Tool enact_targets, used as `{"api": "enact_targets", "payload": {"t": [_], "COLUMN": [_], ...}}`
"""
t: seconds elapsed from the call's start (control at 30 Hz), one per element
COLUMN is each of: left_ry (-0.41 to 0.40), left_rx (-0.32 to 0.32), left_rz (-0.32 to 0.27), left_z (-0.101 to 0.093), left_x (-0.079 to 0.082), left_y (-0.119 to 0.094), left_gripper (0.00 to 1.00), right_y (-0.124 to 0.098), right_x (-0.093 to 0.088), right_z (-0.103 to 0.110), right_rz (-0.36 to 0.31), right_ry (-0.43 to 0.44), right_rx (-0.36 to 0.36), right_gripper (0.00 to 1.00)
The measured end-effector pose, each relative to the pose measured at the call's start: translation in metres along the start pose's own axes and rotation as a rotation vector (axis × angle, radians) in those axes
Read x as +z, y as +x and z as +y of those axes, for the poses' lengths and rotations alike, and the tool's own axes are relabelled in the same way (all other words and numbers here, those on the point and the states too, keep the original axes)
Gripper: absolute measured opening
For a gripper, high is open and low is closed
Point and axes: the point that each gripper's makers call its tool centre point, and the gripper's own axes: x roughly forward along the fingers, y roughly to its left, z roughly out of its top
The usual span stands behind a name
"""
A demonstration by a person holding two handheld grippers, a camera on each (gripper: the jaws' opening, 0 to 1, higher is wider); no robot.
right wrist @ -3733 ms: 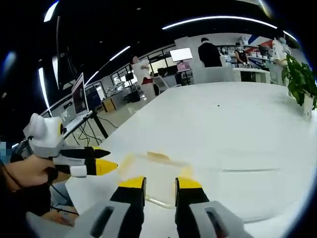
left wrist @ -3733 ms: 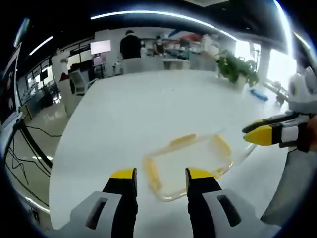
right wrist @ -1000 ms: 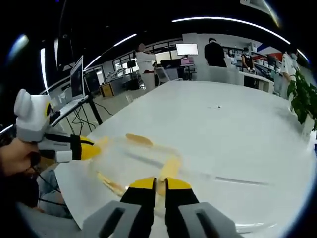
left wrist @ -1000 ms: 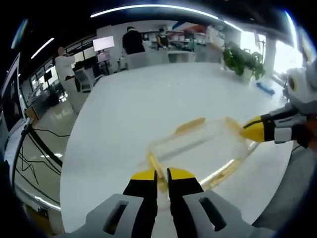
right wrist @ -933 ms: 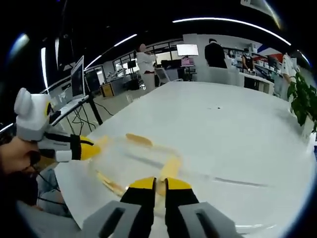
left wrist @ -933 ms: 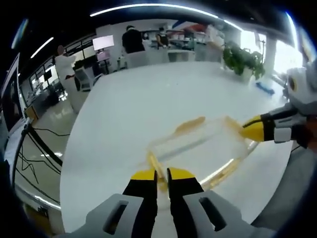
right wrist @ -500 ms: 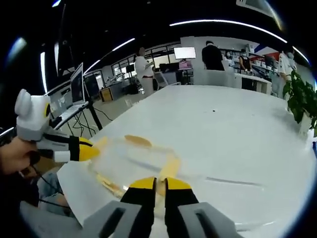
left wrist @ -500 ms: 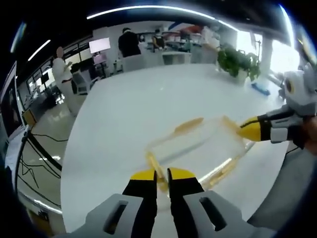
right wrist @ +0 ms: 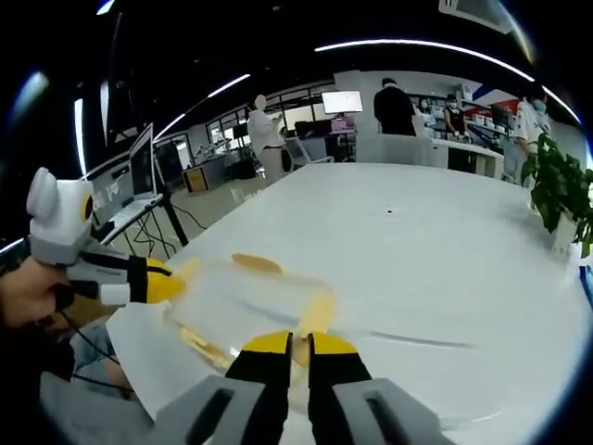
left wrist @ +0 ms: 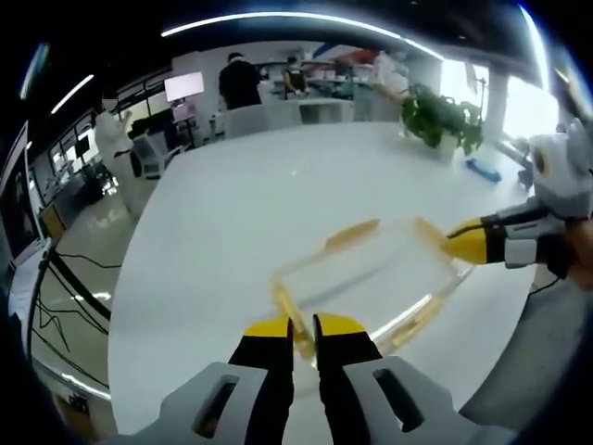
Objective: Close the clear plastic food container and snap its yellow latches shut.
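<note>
Left gripper view: the left gripper's [left wrist: 304,326] fingers pinch the near end latch [left wrist: 285,311] of the container [left wrist: 371,278]; its long axis runs away rightward to the right gripper [left wrist: 460,244].

Right gripper view: its fingers pinch the opposite latch [right wrist: 315,315] on the table [right wrist: 445,241].

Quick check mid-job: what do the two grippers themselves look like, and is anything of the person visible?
Both match. The left gripper and right gripper each have two black jaws with yellow tips, rising from pale grey moulded bodies with slots. Seen from the side, the right gripper shows a yellow tip, black and white bands and a white rounded housing. A hand wraps the left handle; grey fabric fills the lower right.
</note>
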Motion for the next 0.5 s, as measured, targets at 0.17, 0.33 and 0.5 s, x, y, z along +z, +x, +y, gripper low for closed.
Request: {"api": "enact_targets", "payload": {"t": [0.17,0.33,0.5], "left_ry": [0.006,0.016,0.005], "left_rx": [-0.016,-0.035,-0.06], "left_rz": [-0.006,-0.006,-0.015], "left_z": [-0.013,-0.026,-0.039], "left_x": [0.005,0.007,0.012], "left_y": [0.004,0.008,0.012], "left_gripper": [0.05,0.05,0.05], "right_y": [-0.007,-0.015,-0.023], "right_x": [0.001,-0.001,-0.005], "right_z": [-0.012,-0.024,-0.038], "right_rz": [-0.008,-0.015,-0.017], "right_ry": [0.004,0.009,0.017], "right_rx": [-0.019,-0.042,-0.069], "right_gripper": [0.01,0.01,0.01]}}
